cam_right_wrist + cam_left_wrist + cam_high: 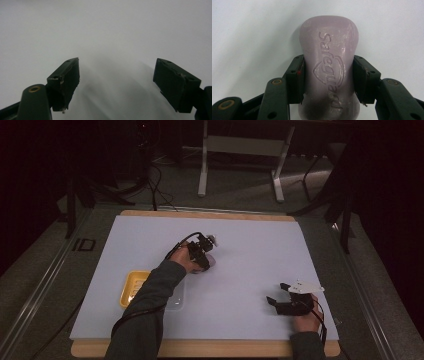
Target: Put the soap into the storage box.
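Note:
A pale purple bar of soap [329, 70] stamped with a brand name lies on the white sheet. My left gripper [328, 80] is shut on it, one pad pressing each long side. From above, that left gripper [204, 256] sits near the sheet's middle with the soap [211, 261] just showing beside it. My right gripper [278, 293] rests low at the front right of the sheet, open. In the right gripper view its jaws stand wide apart with nothing between them, and the right gripper [116, 77] faces bare white surface.
A yellow soap dish [131, 288] and a clear lid [176, 296] lie at the front left, partly under the left sleeve. The white sheet [250, 250] covers a wooden board [210, 349]. Table legs and cables stand beyond the far edge.

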